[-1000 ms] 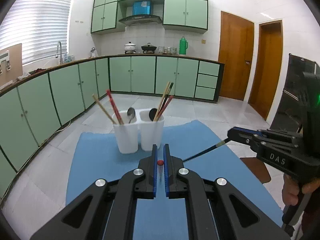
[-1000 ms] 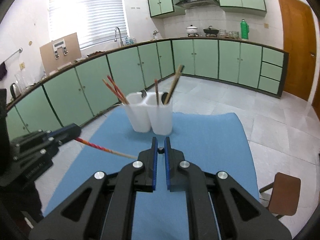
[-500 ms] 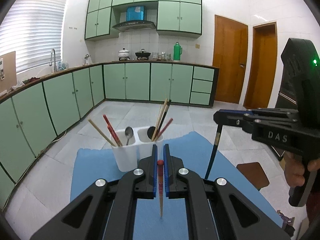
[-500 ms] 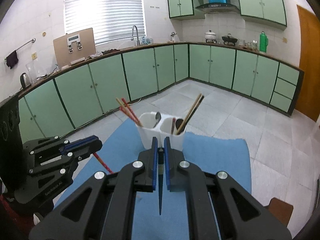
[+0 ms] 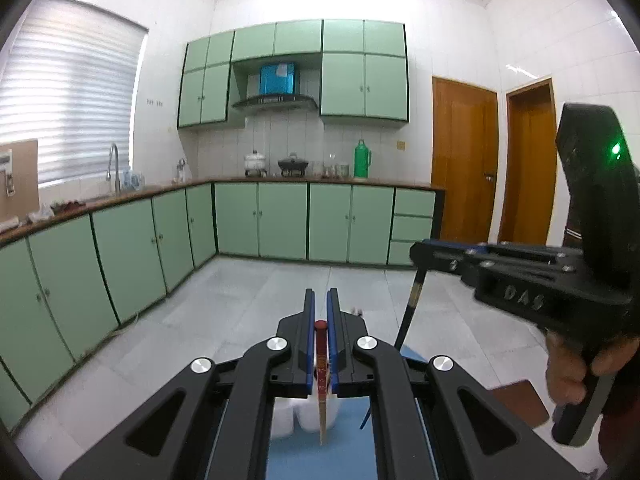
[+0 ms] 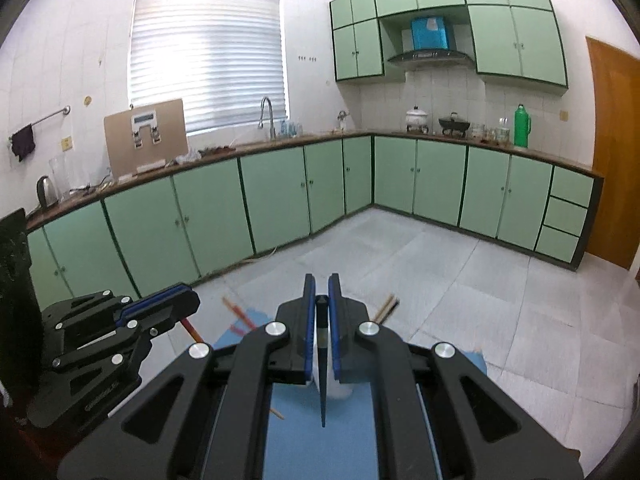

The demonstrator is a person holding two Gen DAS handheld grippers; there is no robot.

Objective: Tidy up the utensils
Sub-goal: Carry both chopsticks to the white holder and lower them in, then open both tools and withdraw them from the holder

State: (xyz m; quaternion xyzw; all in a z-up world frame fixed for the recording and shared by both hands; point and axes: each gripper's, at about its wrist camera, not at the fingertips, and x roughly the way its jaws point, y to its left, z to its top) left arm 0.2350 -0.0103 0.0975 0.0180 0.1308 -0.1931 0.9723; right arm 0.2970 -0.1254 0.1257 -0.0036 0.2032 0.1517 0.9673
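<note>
The left hand-held gripper (image 5: 321, 322) is clamped on a red-topped chopstick (image 5: 321, 384), which hangs nearly upright between its narrow jaws, the pale tip pointing down over the white utensil holder (image 5: 296, 416). The right hand-held gripper (image 6: 321, 308) is pinched shut on a black chopstick (image 6: 322, 392), also hanging point down, its tip above the blue mat (image 6: 344, 444) on the desk.

In the left wrist view the right hand-held gripper sits to the right, with the black chopstick dangling below its jaws and a person's hand (image 5: 580, 364) around the grip. In the right wrist view the left hand-held gripper lies to the left, the red chopstick slanting down from it.

Beneath the jaws, the white holder stands on the mat, largely hidden. Other chopsticks (image 6: 386, 308) lean out of it on the left and right, blurred.
</note>
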